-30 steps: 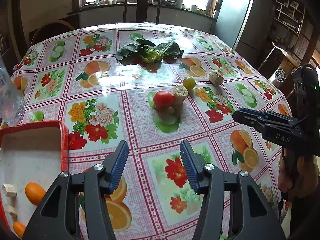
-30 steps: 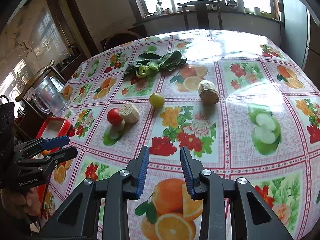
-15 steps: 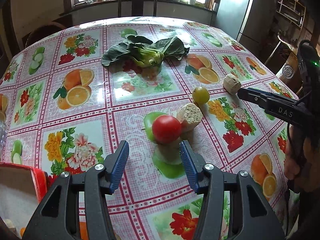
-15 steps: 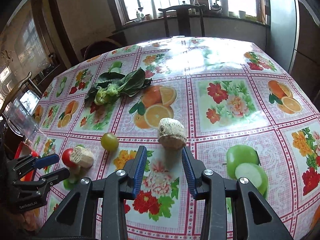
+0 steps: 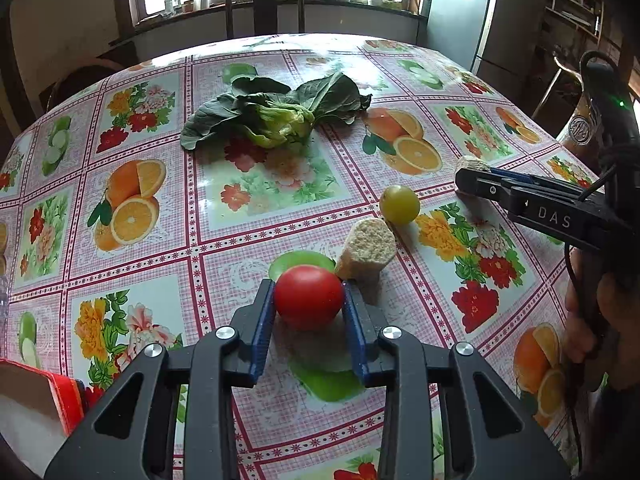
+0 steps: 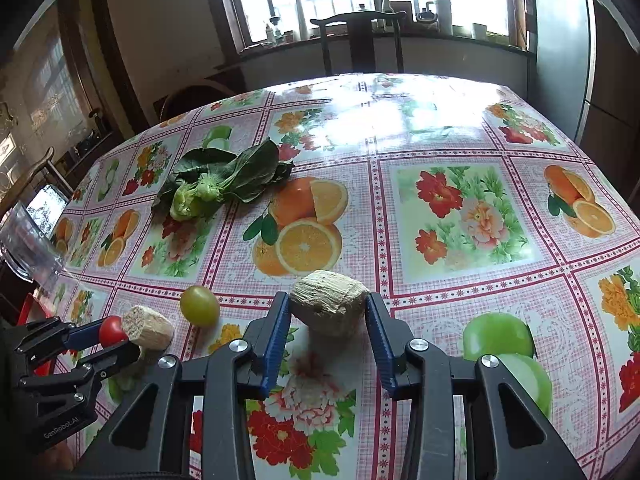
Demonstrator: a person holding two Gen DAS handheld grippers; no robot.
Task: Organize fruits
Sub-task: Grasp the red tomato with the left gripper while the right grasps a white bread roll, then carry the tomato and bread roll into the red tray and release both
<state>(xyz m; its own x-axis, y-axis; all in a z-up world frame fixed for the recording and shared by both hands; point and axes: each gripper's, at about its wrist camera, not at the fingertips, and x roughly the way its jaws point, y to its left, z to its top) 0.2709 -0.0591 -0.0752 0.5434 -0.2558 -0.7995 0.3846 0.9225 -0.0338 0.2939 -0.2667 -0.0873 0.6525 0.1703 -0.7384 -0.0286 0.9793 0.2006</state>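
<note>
A red tomato rests on the fruit-print tablecloth, and my left gripper is closing on it, both blue pads against its sides. A beige fibrous chunk leans right behind the tomato. In the right wrist view the left gripper shows at the lower left with the tomato between its fingers. My right gripper stands open astride a second beige chunk, pads just off its sides. A small yellow-green fruit lies between the two chunks.
Leafy greens lie further back at mid-table. The corner of a red tray shows at the lower left. A clear plastic container stands at the table's left edge, a dark chair beyond the far edge.
Both grippers moved forward over the table. The left jaws closed onto the tomato. The right fingers came around the second beige chunk and spread slightly.
</note>
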